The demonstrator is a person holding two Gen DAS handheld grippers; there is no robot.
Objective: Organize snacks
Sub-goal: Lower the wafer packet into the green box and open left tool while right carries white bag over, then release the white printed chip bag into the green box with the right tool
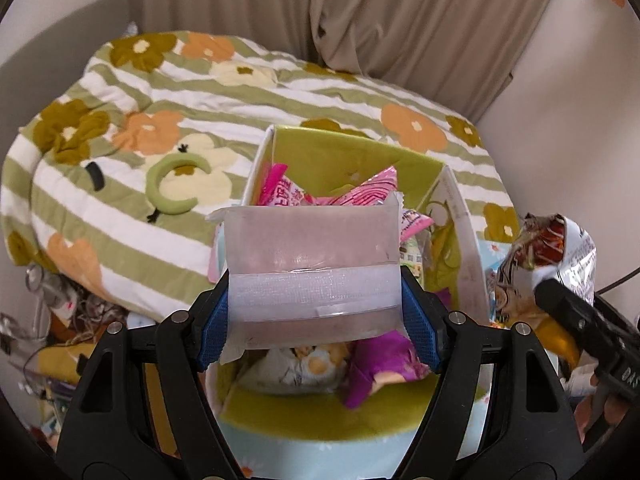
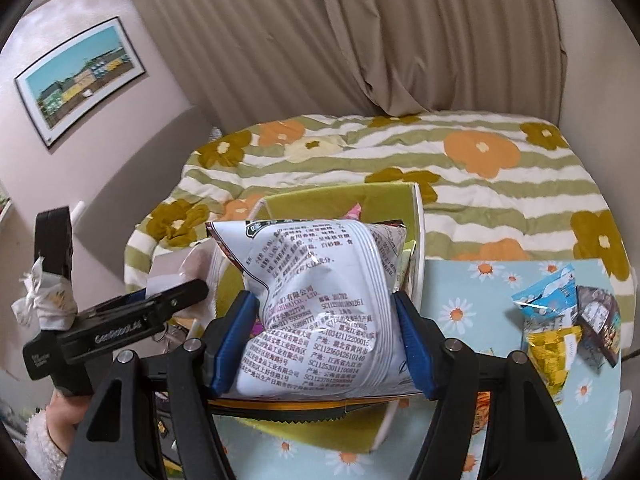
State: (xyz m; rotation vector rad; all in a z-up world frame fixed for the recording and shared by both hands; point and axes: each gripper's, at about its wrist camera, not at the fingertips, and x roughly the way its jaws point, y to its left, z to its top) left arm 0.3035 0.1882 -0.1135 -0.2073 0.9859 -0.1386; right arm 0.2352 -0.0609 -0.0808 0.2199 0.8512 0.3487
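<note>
My left gripper (image 1: 314, 276) is shut on a white box flap (image 1: 312, 256) with clear tape, held over the green-lined snack box (image 1: 360, 156). Pink snack packets (image 1: 360, 196), a purple packet (image 1: 380, 364) and a white packet (image 1: 304, 364) lie inside the box. My right gripper (image 2: 326, 316) is shut on a silver snack bag (image 2: 320, 300) with printed text, held just above the box (image 2: 418, 240). That bag also shows at the right of the left wrist view (image 1: 560, 248).
The box stands on a blue daisy-print cloth (image 2: 472, 292) beside a bed with a striped floral quilt (image 2: 500, 184). Loose blue, yellow and dark snack packets (image 2: 568, 320) lie on the cloth at right. Beige curtains hang behind.
</note>
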